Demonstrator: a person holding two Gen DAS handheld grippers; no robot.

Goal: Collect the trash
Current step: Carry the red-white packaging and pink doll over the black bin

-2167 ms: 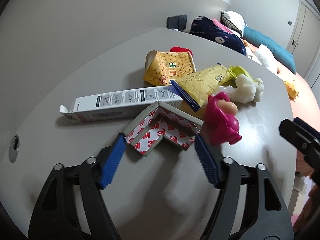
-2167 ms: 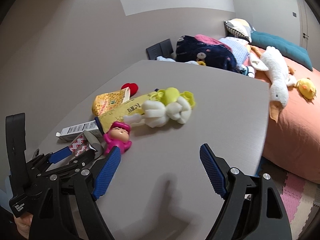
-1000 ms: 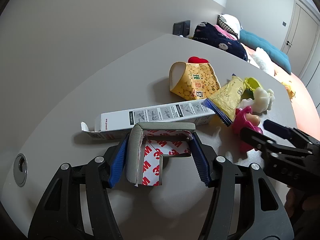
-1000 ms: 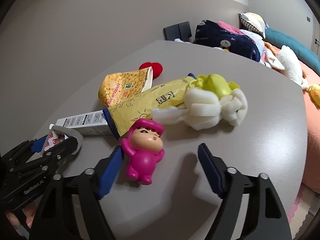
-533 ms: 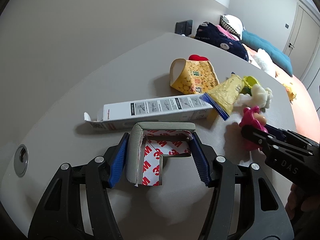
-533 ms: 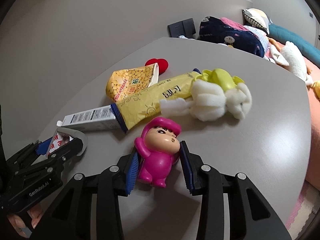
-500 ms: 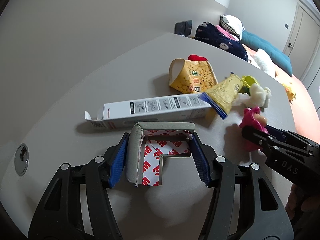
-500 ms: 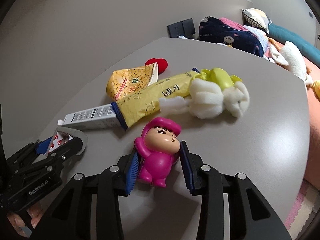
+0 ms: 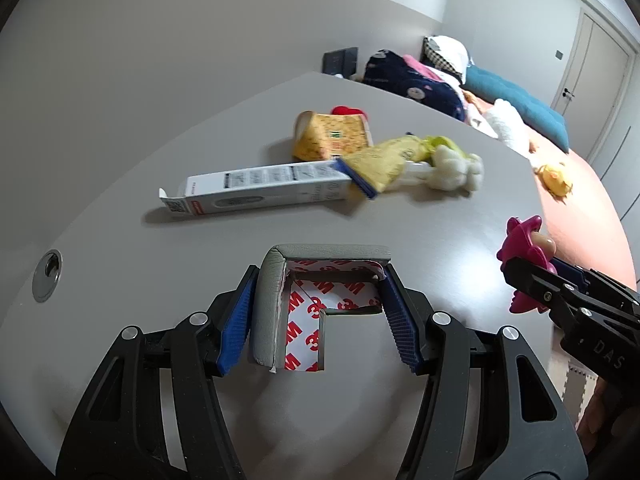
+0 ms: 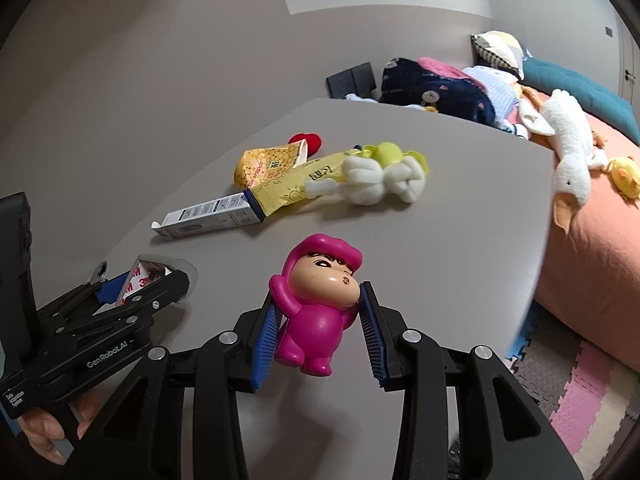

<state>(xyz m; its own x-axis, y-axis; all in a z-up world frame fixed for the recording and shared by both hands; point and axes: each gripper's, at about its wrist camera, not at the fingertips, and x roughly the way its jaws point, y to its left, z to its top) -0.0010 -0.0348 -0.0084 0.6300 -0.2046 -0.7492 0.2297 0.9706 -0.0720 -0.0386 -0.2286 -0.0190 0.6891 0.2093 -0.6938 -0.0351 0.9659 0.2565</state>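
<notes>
My left gripper (image 9: 318, 316) is shut on a grey foam corner guard (image 9: 276, 300) with red-printed 3M tape backing, held above the grey table (image 9: 160, 300); it also shows in the right wrist view (image 10: 144, 276). My right gripper (image 10: 320, 328) is shut on a pink cartoon figurine (image 10: 320, 300), lifted off the table; the figurine shows at the right of the left wrist view (image 9: 524, 252). On the table lie a white cardboard box (image 9: 256, 192), a yellow packet with a blue edge (image 9: 380, 164) and a yellow snack bag (image 9: 332, 136).
A white and green plush toy (image 10: 380, 180) lies by the packets, with a small red heart (image 10: 306, 140) behind them. A round metal grommet (image 9: 49, 274) sits in the table at left. A bed with pillows and plush toys (image 10: 572, 164) stands right of the table.
Both grippers have lifted and pulled back from the pile, the left with the corner guard, the right with the pink figurine. The items on the table look farther away.
</notes>
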